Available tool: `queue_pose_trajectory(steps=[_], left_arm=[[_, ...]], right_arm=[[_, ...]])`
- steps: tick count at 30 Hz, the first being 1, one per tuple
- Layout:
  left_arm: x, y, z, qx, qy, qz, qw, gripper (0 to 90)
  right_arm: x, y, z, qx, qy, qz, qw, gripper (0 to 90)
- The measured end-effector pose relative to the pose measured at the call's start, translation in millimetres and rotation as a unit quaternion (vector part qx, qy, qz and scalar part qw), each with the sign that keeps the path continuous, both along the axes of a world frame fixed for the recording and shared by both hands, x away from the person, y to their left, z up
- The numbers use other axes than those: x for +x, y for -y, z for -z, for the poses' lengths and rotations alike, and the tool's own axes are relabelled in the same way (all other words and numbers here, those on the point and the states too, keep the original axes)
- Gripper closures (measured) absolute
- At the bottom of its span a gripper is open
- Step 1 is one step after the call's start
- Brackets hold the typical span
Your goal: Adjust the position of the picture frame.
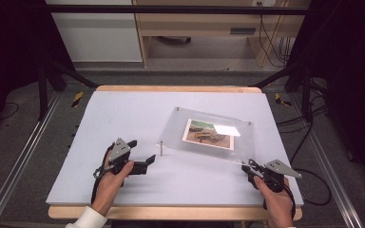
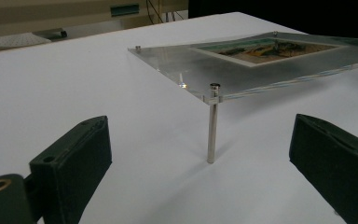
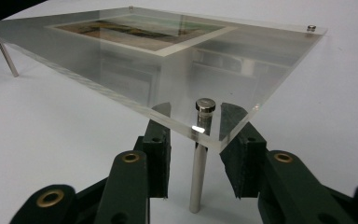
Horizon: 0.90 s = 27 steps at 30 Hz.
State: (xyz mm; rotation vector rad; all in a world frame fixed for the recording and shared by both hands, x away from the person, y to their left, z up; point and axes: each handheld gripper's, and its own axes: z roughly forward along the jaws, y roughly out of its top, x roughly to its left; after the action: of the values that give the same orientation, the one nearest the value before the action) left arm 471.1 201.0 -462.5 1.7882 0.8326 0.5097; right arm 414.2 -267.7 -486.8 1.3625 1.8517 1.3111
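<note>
Clear frame point(image 1: 209, 133), far edge cut off

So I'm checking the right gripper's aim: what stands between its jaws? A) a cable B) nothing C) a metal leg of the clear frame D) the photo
C: in the right gripper view the metal leg under the frame corner stands between the right gripper jaws, untouched.

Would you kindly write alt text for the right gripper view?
The right gripper has its two black jaws either side of a metal leg under the near corner of a clear acrylic photo frame, pads not yet touching it, above a white table.
</note>
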Motion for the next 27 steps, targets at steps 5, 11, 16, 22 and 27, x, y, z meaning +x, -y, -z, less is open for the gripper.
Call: queue_pose_trajectory(steps=[5,11,16,22,27], left_arm=[[0.1,0.7,0.3,0.001,-0.002,0.003,1.0,5.1],[0.1,2.5,1.3,0.003,-0.01,0.007,0.9999,5.1],[0.2,4.0,1.8,0.004,-0.013,0.012,0.9998,5.1],[1.0,7.8,3.6,0.014,-0.016,0.023,0.9995,6.2],[2.7,15.2,3.4,0.018,-0.011,0.039,0.999,8.2]], right_arm=[[1.5,0.2,-0.2,0.007,-0.006,0.002,1.0,66.9],[2.3,0.7,-0.5,0.016,-0.011,-0.002,0.9998,67.1],[2.8,1.6,-1.1,0.022,-0.01,-0.003,0.9997,70.4],[3.1,6.5,-3.4,0.036,-0.003,0.003,0.9993,79.9],[3.3,7.8,-6.7,0.043,0.004,0.003,0.9991,84.0]])
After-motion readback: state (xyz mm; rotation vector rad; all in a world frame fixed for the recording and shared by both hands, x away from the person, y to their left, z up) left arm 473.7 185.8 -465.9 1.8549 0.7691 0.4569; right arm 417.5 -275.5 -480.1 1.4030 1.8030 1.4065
